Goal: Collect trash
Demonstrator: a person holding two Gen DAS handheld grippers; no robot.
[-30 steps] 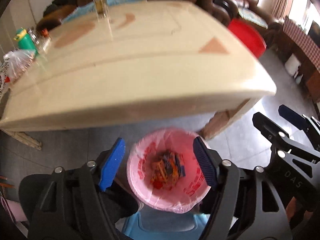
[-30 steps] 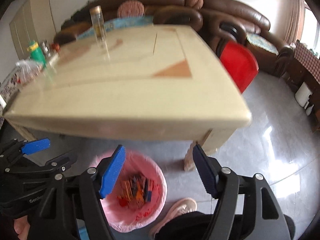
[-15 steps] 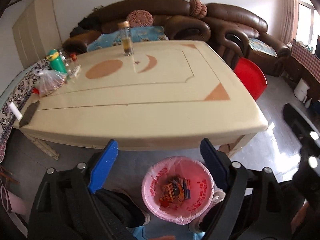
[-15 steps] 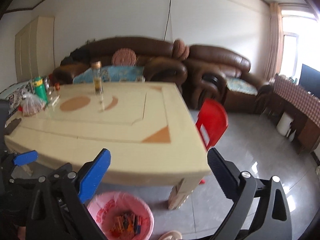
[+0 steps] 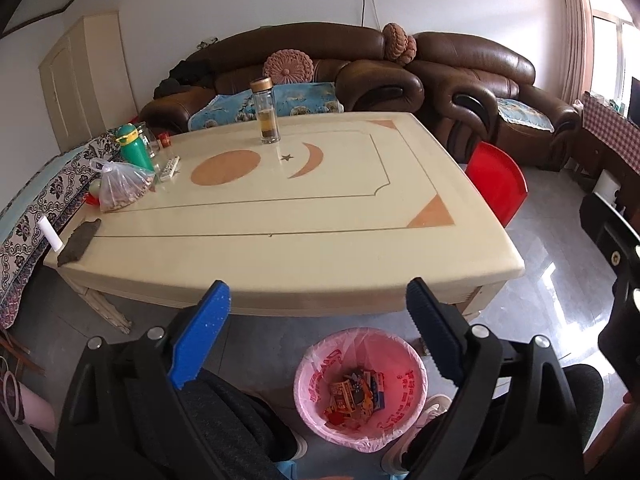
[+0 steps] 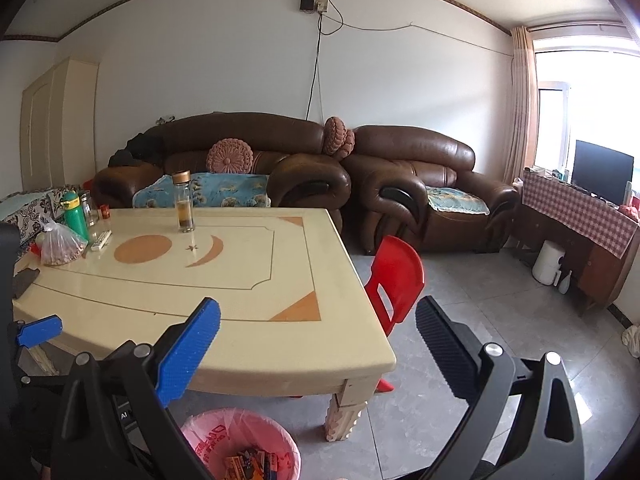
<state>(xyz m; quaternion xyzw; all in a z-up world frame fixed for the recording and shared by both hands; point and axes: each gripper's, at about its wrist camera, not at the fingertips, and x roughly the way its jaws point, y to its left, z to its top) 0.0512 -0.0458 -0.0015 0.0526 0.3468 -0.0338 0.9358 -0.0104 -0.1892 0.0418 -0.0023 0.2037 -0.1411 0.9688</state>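
Observation:
A pink-lined trash bin (image 5: pixel 320 364) stands on the floor below the table's near edge, with colourful wrappers (image 5: pixel 356 394) inside; it also shows in the right wrist view (image 6: pixel 208 436). My left gripper (image 5: pixel 316 320) is open and empty, raised above the bin and facing the cream table (image 5: pixel 280 240). My right gripper (image 6: pixel 320 340) is open and empty, held higher, to the right of the left gripper (image 6: pixel 38 330), over the table's near right corner (image 6: pixel 320 344).
On the table stand a glass bottle (image 5: pixel 266 112), a green bottle (image 5: pixel 134 148), a plastic bag of food (image 5: pixel 122 186), a remote (image 5: pixel 170 168) and a dark cloth (image 5: pixel 78 236). A red chair (image 6: pixel 394 276) stands at the table's right side. Brown sofas (image 6: pixel 420 184) line the back wall.
Both grippers have risen and tilted up from looking down into the bin, so the whole table and room come into view. Both stay open and empty.

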